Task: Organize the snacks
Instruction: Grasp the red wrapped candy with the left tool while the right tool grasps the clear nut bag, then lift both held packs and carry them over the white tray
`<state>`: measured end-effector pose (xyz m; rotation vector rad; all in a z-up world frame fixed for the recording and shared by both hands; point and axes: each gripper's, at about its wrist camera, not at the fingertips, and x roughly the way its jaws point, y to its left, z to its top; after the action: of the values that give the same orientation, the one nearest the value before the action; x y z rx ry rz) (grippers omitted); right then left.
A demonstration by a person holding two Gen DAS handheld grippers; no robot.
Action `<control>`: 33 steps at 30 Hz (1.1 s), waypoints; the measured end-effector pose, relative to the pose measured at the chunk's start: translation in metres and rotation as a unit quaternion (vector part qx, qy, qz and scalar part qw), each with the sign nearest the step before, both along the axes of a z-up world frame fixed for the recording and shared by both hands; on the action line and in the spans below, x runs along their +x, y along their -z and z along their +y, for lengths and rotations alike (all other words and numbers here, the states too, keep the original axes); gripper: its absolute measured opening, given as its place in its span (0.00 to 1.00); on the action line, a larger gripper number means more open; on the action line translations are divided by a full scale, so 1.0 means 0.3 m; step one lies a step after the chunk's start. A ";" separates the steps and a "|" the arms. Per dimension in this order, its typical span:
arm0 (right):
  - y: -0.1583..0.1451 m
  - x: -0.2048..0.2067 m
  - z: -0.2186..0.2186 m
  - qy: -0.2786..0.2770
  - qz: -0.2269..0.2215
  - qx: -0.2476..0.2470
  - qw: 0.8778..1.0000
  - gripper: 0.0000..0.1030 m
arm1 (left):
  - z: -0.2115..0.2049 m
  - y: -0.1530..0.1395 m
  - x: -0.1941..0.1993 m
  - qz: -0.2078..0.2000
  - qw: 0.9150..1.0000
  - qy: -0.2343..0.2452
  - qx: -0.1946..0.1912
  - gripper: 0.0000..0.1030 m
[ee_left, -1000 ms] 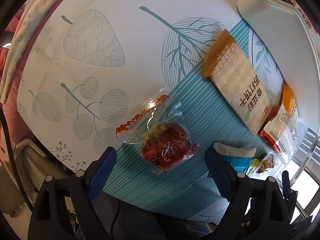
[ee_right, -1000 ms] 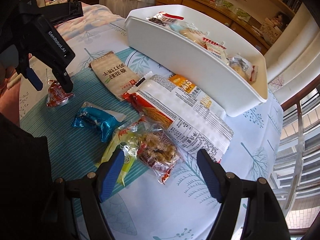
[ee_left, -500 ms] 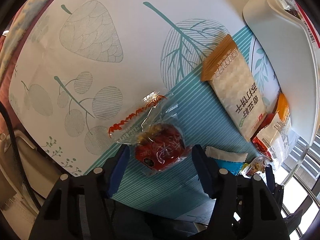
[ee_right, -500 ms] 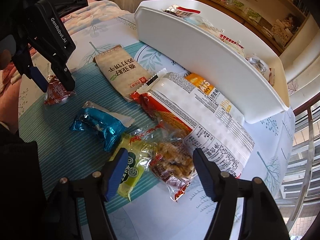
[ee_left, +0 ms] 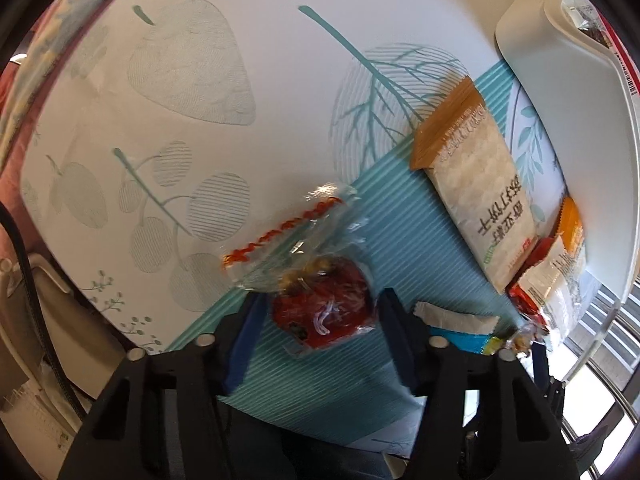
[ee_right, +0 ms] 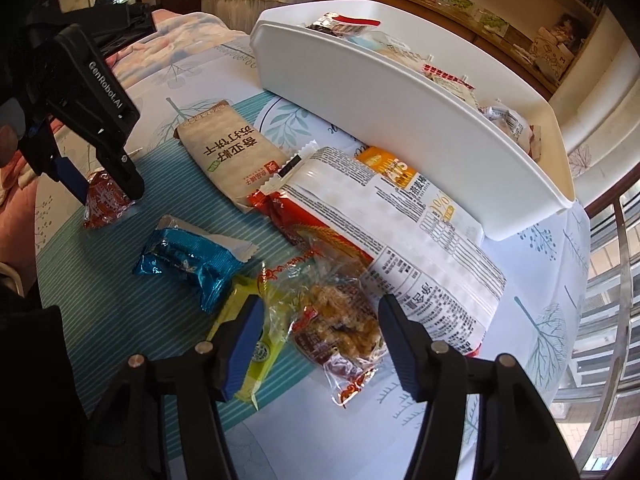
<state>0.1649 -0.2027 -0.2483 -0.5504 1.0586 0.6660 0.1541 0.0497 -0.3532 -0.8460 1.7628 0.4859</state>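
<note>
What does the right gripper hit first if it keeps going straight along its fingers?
Most likely the clear-wrapped brown crumbly snack packet, which lies between the closing fingers of the right gripper. The pads are not pressing on it yet, though depth is hard to judge.

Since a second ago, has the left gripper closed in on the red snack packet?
Yes. The left gripper is closing: its fingers now flank the red snack packet closely, while the cracker pack beside it stays on the striped mat.
</note>
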 end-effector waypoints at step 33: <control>-0.029 0.000 -0.234 0.180 0.083 0.155 0.968 0.00 | -0.194 -0.337 -0.106 -0.052 0.992 0.112 0.035 0.52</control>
<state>0.1649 -0.2730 -0.2396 -0.0262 1.1464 0.5455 0.1222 -0.0085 -0.2522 -0.6057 1.7086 0.3468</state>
